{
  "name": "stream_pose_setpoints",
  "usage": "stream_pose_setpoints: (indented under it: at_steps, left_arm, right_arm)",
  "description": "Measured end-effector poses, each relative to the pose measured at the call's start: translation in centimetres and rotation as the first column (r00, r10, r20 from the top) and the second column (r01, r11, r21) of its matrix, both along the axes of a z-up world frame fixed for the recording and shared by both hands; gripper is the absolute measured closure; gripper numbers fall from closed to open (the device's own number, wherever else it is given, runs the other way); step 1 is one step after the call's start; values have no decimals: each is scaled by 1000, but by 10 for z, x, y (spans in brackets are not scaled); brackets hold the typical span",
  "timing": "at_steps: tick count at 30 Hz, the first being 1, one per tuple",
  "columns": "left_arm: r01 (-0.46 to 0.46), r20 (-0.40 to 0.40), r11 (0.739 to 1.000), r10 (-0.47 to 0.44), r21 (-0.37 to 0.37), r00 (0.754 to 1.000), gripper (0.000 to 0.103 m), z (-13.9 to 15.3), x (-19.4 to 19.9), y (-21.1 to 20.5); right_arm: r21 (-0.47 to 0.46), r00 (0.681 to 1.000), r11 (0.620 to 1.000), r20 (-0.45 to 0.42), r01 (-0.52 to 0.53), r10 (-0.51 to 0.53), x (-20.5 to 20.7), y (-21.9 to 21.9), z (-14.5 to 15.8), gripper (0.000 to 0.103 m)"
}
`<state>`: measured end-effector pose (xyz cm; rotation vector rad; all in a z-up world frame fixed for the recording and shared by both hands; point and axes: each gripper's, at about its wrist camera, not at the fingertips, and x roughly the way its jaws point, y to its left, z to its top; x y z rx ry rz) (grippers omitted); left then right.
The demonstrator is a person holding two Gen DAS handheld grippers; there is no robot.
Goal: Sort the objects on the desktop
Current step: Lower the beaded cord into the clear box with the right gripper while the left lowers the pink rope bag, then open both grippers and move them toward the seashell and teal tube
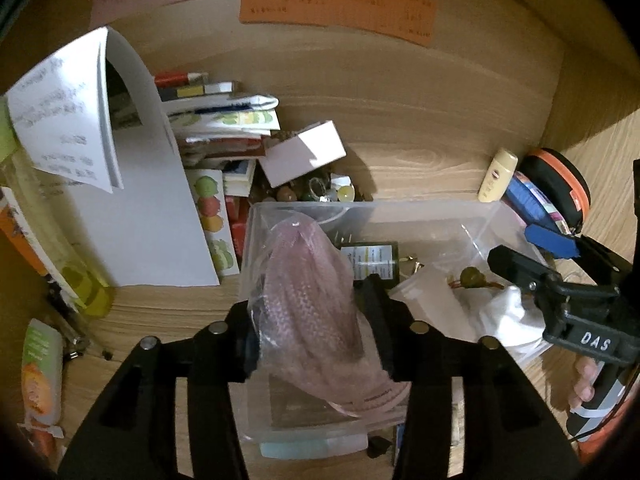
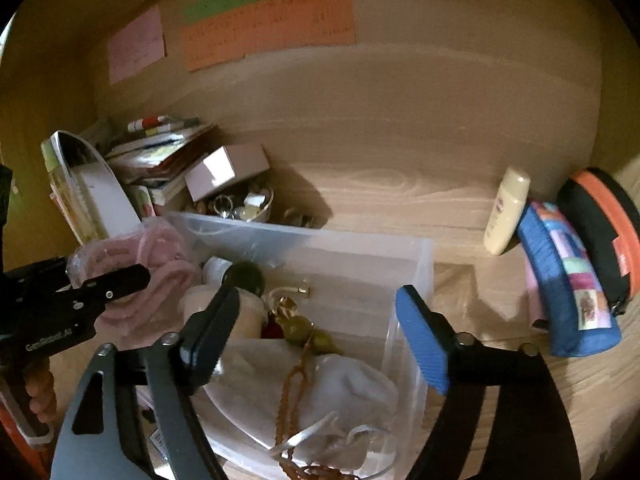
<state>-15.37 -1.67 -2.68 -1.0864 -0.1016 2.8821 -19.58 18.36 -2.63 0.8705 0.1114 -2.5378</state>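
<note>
- Papers leaned at the desk's left.
- Left hand-held gripper was clamped on a bagged pink knit item above the clear plastic bin.
- Right hand-held gripper hung spread apart over that bin's right side, gripping nothing.
- Cream bottle and pouches stood rightmost.

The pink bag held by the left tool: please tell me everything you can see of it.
The pink bag is a clear plastic pouch with pink knitted fabric packed inside; the plastic looks thin, shiny and crinkled. The left tool is shut on its middle, one finger on each side. It is held roughly upright over the left end of the clear bin, its top leaning away from the camera. From the right wrist view it is bunched around the tool. Whether its lower end touches the bin cannot be told.
</note>
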Motion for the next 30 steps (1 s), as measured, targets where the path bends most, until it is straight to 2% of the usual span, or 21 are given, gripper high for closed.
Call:
stream_pose_setpoints:
  at_steps: [3,5,9,14,18,23,30]
  left_arm:
    - [-12,-30,1000,12,-12,999,46,9,6,1]
    - [-28,-63,999,26,-27,998,33,17,14,2]
    - [-29,-116,999,24,-42,993,27,30,33,0]
    - [-30,-151,997,19,-70,988,14,41,54,-5]
    - [-52,-176,996,37,-77,984,10,47,67,-14]
    - [-77,-157,996,68,-53,985,9,43,79,-35]
    - [-94,-36,995,93,-26,995,9,10,82,-51]
  right_arm:
    - [8,999,999,-17,-44,44,5,-3,5,19]
    - [8,998,998,-30,-57,58,9,-5,6,18]
    - [12,995,996,-49,-88,88,16,-10,10,17]
    - [6,992,993,-54,-115,115,25,-12,19,17]
    - [6,991,994,-69,-112,112,36,-9,30,17]
    - [22,989,995,-113,-92,94,60,2,43,16]
    - [81,992,994,-105,-68,76,84,16,32,16]
